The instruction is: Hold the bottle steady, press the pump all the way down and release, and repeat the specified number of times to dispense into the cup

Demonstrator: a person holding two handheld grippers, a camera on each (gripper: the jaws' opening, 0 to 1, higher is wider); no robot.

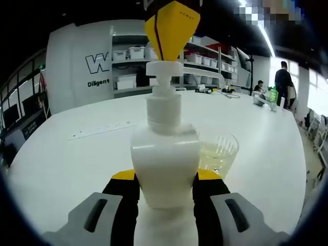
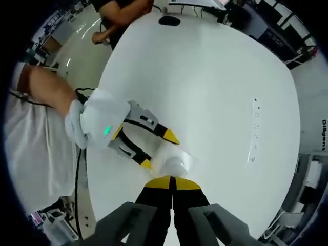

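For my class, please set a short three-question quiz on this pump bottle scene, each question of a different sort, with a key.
1. True or false: the left gripper is shut on the white pump bottle.
2. Multiple choice: the clear plastic cup stands A) under the pump's spout end, B) on top of the bottle, C) at the table's far edge.
3. Fill in: the yellow tips of the right gripper sit above the ____.

Key: 1 true; 2 A; 3 pump head. In the right gripper view, the right gripper shows its jaws together over the bottle on the white table.
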